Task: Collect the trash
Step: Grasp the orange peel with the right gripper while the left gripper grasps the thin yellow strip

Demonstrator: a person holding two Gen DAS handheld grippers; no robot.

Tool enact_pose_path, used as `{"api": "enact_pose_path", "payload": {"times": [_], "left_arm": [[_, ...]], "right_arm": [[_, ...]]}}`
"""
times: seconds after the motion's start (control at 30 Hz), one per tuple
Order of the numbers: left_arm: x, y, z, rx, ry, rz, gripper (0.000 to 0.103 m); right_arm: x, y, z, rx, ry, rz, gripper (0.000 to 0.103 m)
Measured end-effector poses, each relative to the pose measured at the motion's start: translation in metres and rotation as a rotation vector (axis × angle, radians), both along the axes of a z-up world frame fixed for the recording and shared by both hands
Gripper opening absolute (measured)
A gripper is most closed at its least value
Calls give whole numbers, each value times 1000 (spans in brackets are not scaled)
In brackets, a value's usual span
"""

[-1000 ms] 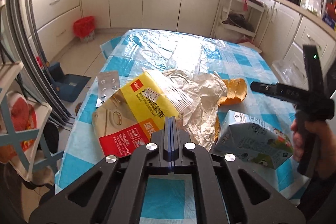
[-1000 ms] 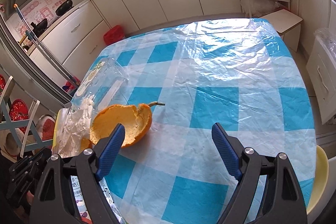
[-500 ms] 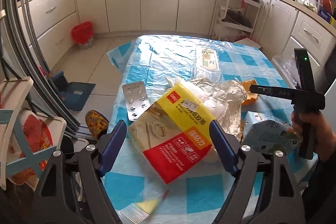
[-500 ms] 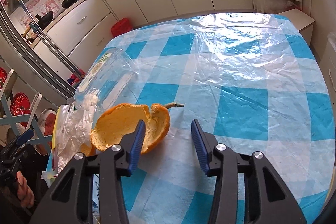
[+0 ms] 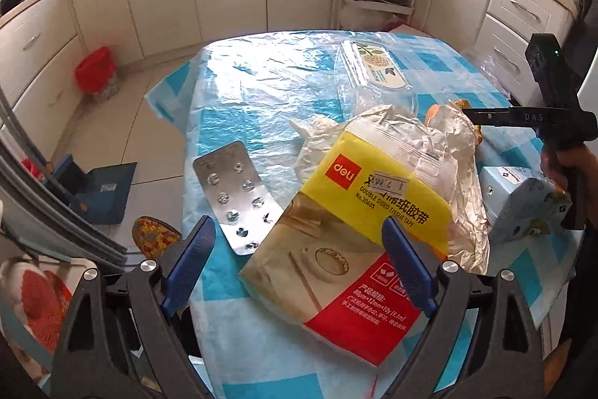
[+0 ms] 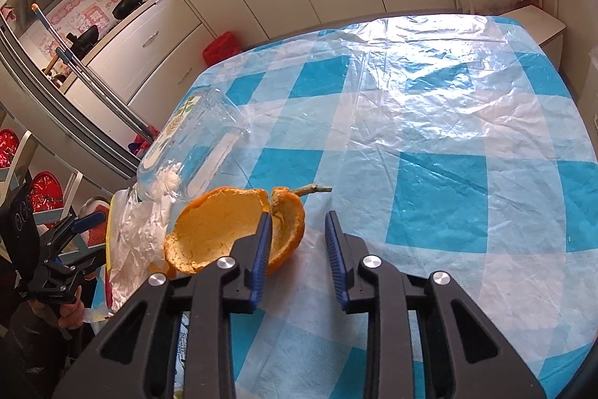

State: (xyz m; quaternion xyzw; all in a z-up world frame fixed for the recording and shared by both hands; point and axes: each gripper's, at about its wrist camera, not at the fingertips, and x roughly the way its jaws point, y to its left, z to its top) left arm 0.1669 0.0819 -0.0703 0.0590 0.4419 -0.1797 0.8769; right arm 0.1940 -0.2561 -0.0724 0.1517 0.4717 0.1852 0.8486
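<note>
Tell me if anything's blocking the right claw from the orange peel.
Nothing visible does. The right claw is at the orange peel: its jaws have just been closing, with the peel's right edge between them. The crumpled plastic wrap lies beyond, on the peel's left.

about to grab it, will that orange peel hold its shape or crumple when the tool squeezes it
The orange peel is a thin hollow shell, already split near the stem, so it will probably flex or tear further rather than stay rigid. It looks light for its size. Resting on its curved side on the glossy plastic table cover, it may rock or slide if nudged.
</note>
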Motion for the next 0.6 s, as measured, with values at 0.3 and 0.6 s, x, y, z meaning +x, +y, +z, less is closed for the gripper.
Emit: {"api": "enact_pose_path", "payload": {"times": [0.3,0.6], "left_arm": [[-2,-6,-14,-122,151,-40,0],[-35,9,-5,-154,141,-9,0]], "right_arm": [[1,2,-2,18,17,11,14],[-1,-3,1,24,6,4,11]]}}
